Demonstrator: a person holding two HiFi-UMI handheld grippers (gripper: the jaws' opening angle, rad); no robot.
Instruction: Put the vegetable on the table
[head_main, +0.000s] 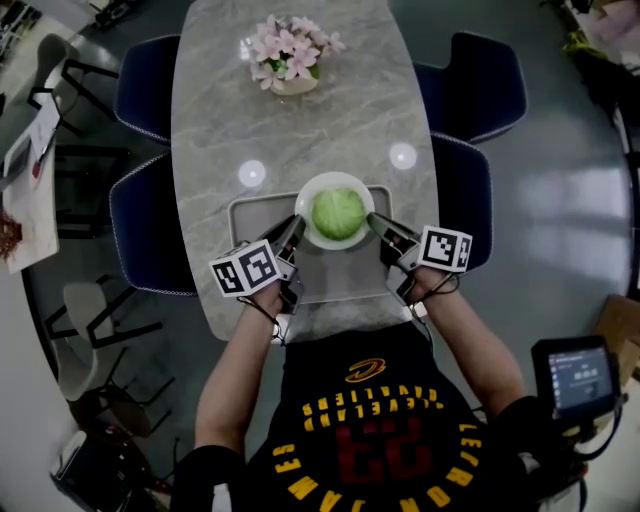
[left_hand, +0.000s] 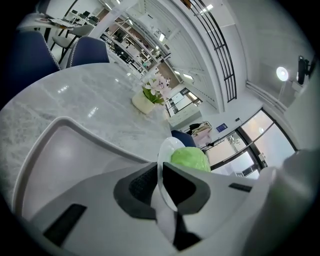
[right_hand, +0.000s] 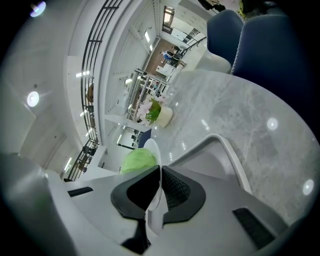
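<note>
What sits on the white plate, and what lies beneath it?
A green cabbage sits on the plate. Below is a grey tray; the plate hides the tray's middle.

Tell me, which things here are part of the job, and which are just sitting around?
Part of the job: round green cabbage; white round plate under it; grey rectangular tray; grey marble table; left hand-held gripper and right hand-held gripper, each clamped on the plate's rim.
Just sitting around: pink flowers in a pale pot; dark blue padded chairs.
</note>
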